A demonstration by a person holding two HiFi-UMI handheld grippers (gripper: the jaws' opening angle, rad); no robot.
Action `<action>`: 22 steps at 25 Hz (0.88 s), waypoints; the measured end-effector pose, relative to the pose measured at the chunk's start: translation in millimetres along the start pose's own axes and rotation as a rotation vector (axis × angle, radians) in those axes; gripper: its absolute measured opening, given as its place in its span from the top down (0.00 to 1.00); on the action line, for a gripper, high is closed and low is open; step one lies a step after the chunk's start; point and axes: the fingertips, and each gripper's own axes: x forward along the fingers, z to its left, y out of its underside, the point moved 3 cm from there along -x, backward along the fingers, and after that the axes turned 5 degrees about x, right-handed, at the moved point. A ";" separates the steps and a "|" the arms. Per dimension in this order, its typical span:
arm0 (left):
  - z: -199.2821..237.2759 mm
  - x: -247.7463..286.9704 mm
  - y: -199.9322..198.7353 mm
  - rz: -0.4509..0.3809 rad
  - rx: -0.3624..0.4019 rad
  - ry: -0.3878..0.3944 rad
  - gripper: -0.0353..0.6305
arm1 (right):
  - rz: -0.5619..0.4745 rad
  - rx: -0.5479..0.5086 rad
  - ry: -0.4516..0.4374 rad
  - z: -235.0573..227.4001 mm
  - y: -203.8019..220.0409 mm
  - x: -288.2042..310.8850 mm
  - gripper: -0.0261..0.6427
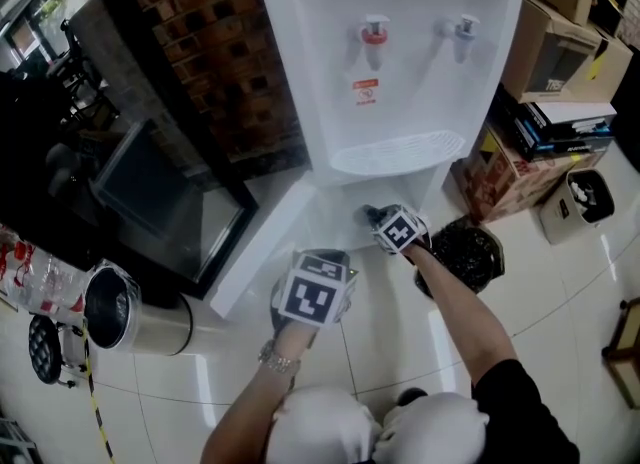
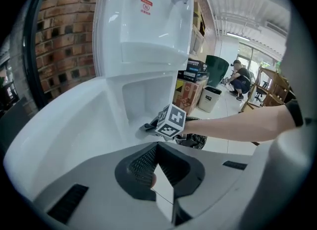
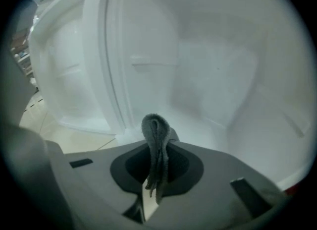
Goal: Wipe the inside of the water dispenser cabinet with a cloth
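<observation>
The white water dispenser (image 1: 400, 62) stands with its lower cabinet door (image 1: 262, 242) swung open to the left. My right gripper (image 1: 385, 220) reaches into the cabinet opening and is shut on a dark grey cloth (image 1: 371, 214). In the right gripper view the cloth (image 3: 155, 130) sticks up folded between the jaws of the right gripper (image 3: 157, 149), facing the white cabinet interior (image 3: 218, 70). My left gripper (image 1: 315, 290) hovers in front of the open door, jaws closed on nothing. In the left gripper view the left gripper (image 2: 157, 148) points at the cabinet (image 2: 144, 95).
A black bag-lined bin (image 1: 468, 252) sits right of the dispenser, with cardboard boxes (image 1: 560, 42) and a small white bin (image 1: 582, 202) beyond it. A steel cylinder bin (image 1: 125, 309) lies at the left. A brick wall (image 1: 210, 42) and a dark framed panel (image 1: 160, 202) stand behind the door.
</observation>
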 end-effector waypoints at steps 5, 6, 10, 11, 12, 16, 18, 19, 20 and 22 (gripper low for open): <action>0.5 0.6 2.0 -0.010 -0.018 0.002 0.94 | -0.085 0.017 0.052 -21.2 -19.9 -17.5 0.93; 1.4 -0.5 2.0 -0.015 -0.023 -0.001 0.94 | -0.103 0.051 0.090 -34.9 -21.7 -21.5 0.93; 2.5 -2.7 3.9 -0.023 -0.036 0.003 0.94 | -0.116 0.146 0.208 -74.4 -11.7 -28.2 0.93; 2.6 -2.7 4.2 -0.024 -0.038 0.005 0.94 | -0.096 0.154 0.213 -75.7 -4.9 -25.1 0.93; 2.9 -2.7 4.2 -0.025 -0.038 0.006 0.94 | -0.069 0.158 0.203 -72.4 2.7 -20.1 0.93; 1.7 -3.0 3.1 -0.031 -0.034 0.006 0.94 | -0.001 0.085 0.086 -29.2 16.8 -3.3 0.93; 1.0 -3.8 1.0 -0.040 -0.032 0.006 0.94 | -0.019 0.032 0.039 -11.2 4.9 -3.2 0.93; 0.7 -4.7 -0.1 -0.045 -0.032 0.006 0.94 | -0.036 0.020 0.035 -8.7 -2.8 -5.0 0.93; 0.1 -5.8 -1.2 -0.051 -0.033 0.007 0.94 | -0.056 0.019 0.047 -11.8 -10.3 -8.1 0.93; -1.0 -9.1 -3.5 -0.066 -0.034 0.008 0.94 | -0.102 0.047 0.106 -30.8 -22.4 -16.4 0.93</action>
